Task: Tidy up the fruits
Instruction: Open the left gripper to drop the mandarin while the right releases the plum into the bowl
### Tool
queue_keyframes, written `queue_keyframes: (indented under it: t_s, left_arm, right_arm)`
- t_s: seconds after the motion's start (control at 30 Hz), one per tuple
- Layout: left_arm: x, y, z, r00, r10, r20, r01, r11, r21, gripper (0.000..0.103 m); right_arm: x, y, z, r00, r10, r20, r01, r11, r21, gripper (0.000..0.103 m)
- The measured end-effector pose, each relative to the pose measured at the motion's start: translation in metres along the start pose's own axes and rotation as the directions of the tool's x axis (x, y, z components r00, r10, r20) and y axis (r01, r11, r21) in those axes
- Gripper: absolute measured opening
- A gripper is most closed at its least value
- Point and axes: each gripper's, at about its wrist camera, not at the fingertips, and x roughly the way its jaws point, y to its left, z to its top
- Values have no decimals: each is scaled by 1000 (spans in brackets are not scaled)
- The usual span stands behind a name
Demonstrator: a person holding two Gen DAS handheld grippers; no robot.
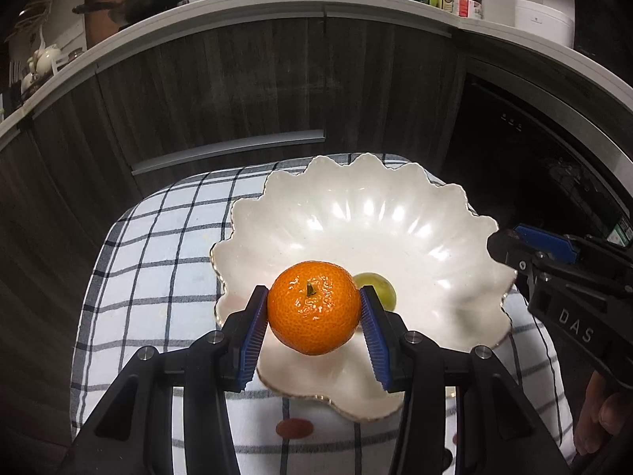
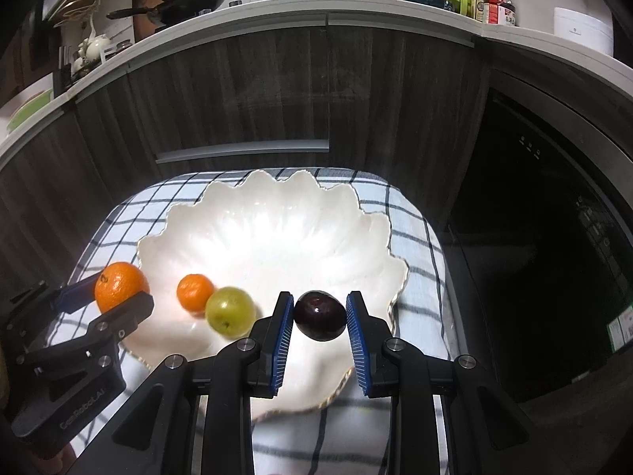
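My left gripper point(image 1: 313, 297) is shut on a mandarin point(image 1: 313, 308), stem up, held over the near rim of a white scalloped bowl point(image 1: 356, 217). A green fruit point(image 1: 378, 287) lies in the bowl, half hidden behind the right pad. In the right wrist view my right gripper point(image 2: 319, 299) is shut on a dark plum point(image 2: 319, 315) above the near right part of the bowl point(image 2: 277, 229). Inside it lie a small mandarin point(image 2: 194, 293) and the green fruit point(image 2: 230, 310). The left gripper point(image 2: 107, 297) shows at the left rim with its mandarin point(image 2: 120, 287).
The bowl rests on a blue-checked cloth point(image 1: 158, 257) over a small surface. A small red thing point(image 1: 294, 427) lies on the cloth below the bowl. Dark wood cabinets point(image 1: 217, 91) and a counter with a pan and bottles stand behind, a dark appliance point(image 2: 534, 237) to the right.
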Motion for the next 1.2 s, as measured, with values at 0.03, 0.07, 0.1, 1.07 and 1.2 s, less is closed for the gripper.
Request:
queue_keyframes:
  t_s: [0.03, 0.07, 0.1, 1.07, 1.2]
  left_arm:
    - [2, 0, 1, 1000, 2, -2, -2, 1000, -1, 46]
    - [4, 0, 2, 1000, 2, -3, -2, 1000, -3, 46]
    - [8, 1, 3, 1000, 3, -6, -3, 1000, -6, 46]
    - [47, 5, -2, 993, 8, -118, -14, 999, -52, 67]
    - [34, 6, 2, 998, 47, -48, -50, 996, -67, 89]
  right_arm:
    - [2, -1, 3, 1000, -2, 1, 2, 1000, 0, 29]
    - [4, -2, 4, 1000, -5, 1, 5, 1000, -2, 29]
    - [7, -3, 7, 1000, -9, 2, 9, 1000, -5, 29]
    - [74, -11, 19, 987, -25, -160, 23, 1000, -15, 30]
    - [72, -11, 19, 988, -24, -152, 23, 1000, -7, 58]
